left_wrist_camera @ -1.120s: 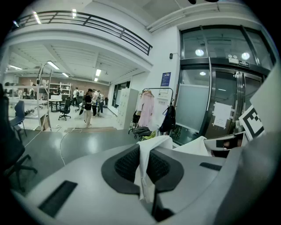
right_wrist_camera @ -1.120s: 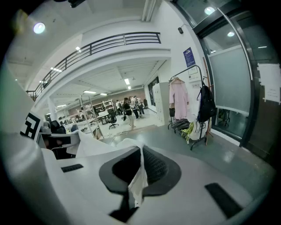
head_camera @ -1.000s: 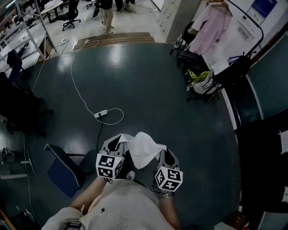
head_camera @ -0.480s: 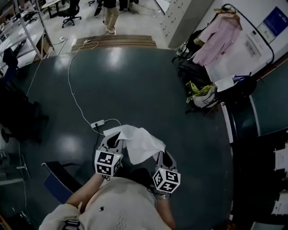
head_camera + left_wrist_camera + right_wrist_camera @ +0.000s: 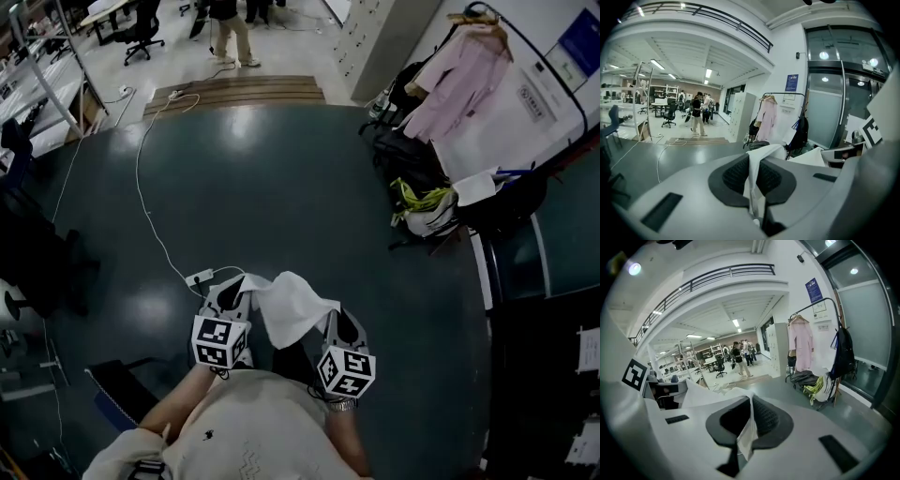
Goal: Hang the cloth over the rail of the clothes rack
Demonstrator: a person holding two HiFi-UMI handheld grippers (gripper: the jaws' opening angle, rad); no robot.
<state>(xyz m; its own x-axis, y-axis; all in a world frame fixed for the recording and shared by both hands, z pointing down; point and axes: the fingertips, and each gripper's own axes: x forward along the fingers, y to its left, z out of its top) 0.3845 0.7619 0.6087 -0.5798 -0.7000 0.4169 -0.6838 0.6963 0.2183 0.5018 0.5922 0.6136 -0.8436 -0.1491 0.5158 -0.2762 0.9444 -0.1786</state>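
So far, we had the cloth [image 5: 291, 305] at lower centre, with the left gripper [image 5: 228, 295] and right gripper [image 5: 335, 323] each pinching an edge. The rack [image 5: 785, 93] stood well apart at upper right; approach and draping were not yet done.

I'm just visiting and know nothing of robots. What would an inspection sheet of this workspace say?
Surface: dark glossy floor, no table seen.
Job's things: white cloth held between both grippers; clothes rack far right, cloth not on its rail.
Clutter: pink shirt on the rack; black backpack and yellow-green bag beside it.
Grippers: left gripper shut on the cloth; right gripper shut on the cloth.
Cables: white cable across the floor to a power strip.
Surroundings: people and office chairs in a bright area beyond.
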